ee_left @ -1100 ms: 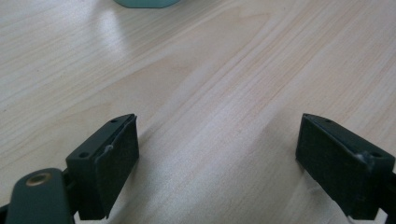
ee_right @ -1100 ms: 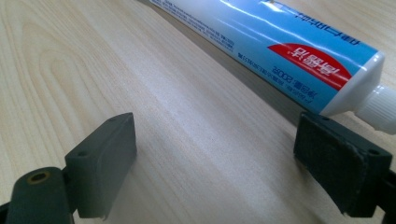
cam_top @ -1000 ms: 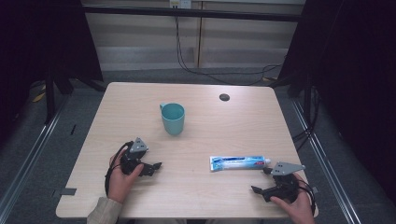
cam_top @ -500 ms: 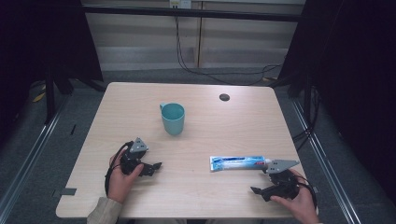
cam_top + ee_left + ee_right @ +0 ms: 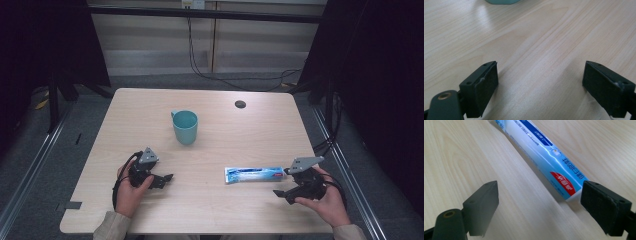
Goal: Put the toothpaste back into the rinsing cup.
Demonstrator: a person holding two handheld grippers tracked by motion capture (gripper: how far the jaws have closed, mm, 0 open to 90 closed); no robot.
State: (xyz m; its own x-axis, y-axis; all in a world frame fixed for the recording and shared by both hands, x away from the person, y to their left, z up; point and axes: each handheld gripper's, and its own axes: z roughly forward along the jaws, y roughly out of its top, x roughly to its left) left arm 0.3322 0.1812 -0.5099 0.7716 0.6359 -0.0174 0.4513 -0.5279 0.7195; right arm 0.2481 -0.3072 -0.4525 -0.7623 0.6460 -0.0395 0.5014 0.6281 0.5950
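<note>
Right of the cup (image 5: 185,126) and nearer the person, the tube (image 5: 254,174) lies flat (blue and white, red label with writing too tilted to read); its end sits just beside the gaping right gripper (image 5: 286,183). Left gripper (image 5: 161,180) gapes empty.

Lighting and picture quality: my table (image 5: 150,120) evenly lit from overhead, surroundings dark.

High view is soft and low in detail; black curtains at both sides swallow light. The cup (image 5: 185,127) casts a faint shadow. In my gripper views the near jaws blur, a pale sheen lies on the wood, and glare streaks the toothpaste tube (image 5: 541,152).
</note>
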